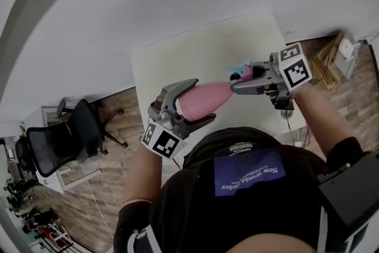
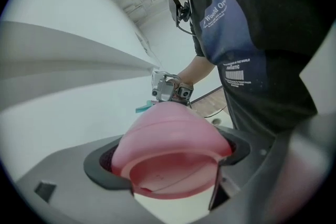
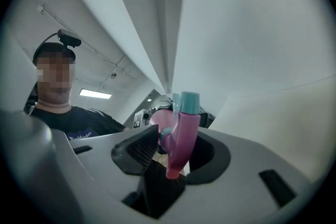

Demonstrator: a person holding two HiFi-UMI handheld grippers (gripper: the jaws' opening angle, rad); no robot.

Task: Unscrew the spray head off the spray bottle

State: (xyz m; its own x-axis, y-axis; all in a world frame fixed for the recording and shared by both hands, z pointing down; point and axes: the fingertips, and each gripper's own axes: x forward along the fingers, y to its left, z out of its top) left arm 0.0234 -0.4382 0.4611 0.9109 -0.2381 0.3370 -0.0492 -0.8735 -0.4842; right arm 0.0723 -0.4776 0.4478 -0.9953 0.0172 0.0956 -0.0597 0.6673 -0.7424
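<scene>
Spray bottle (image 1: 204, 99) over the tabletop (image 1: 195, 47): left gripper (image 1: 200, 101) clamps its pink body, right gripper (image 1: 241, 81) grasps the spray head (image 1: 244, 72).

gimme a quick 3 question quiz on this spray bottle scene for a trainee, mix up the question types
1. True or false: the pink spray bottle stands upright on the white table.
2. What sits between the jaws of the right hand-held gripper? A) the bottle's base B) the spray head C) nothing
3. What colour is the spray head's nozzle tip?

Key:
1. False. The left hand-held gripper holds it sideways off the table.
2. B
3. Teal
</scene>
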